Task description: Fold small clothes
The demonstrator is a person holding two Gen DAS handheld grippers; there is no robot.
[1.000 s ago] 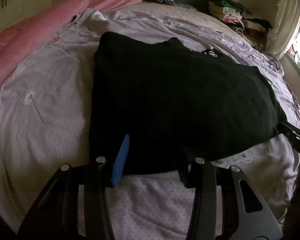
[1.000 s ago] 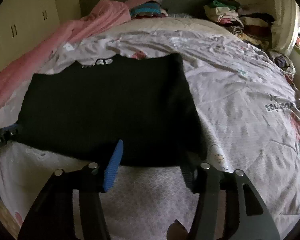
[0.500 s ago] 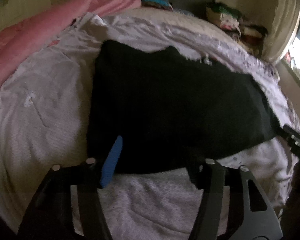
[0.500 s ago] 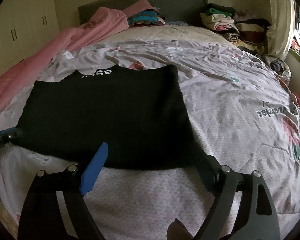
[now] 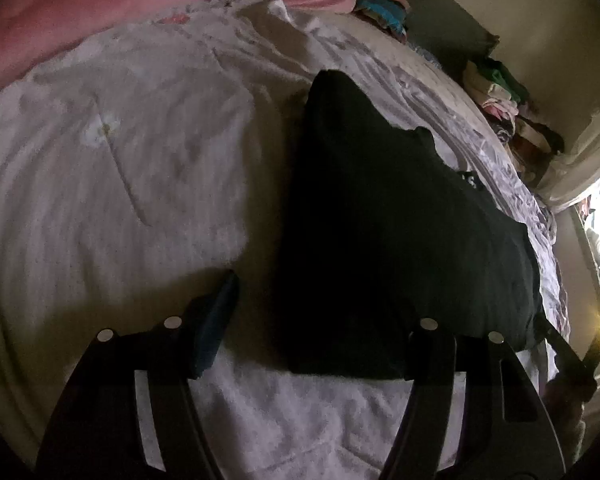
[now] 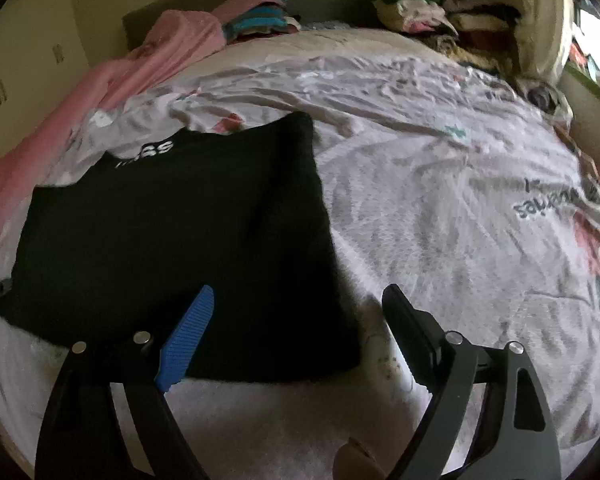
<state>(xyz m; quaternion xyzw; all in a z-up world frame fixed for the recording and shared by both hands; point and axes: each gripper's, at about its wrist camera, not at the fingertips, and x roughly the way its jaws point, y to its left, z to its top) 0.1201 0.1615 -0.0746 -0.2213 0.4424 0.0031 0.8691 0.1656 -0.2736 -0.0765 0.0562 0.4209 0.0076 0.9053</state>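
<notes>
A black garment [image 6: 172,240] lies flat on the bed [image 6: 440,200], folded into a rough rectangle with white lettering near its far edge (the letters are too blurred to read). The right tongs [image 6: 296,320] are spread wide and straddle the garment's near right corner: the blue pad [image 6: 186,340] sits over the black cloth, the dark finger [image 6: 404,328] over the bare quilt just beside it. The left tongs [image 5: 324,320] are likewise spread at the garment's near left corner, one finger [image 5: 216,312] over the quilt and the other at the cloth's near edge. Neither pair pinches anything. A pink blanket [image 6: 148,60] runs along the bed's far left side, and piled clothes [image 6: 420,12] sit by the headboard.
</notes>
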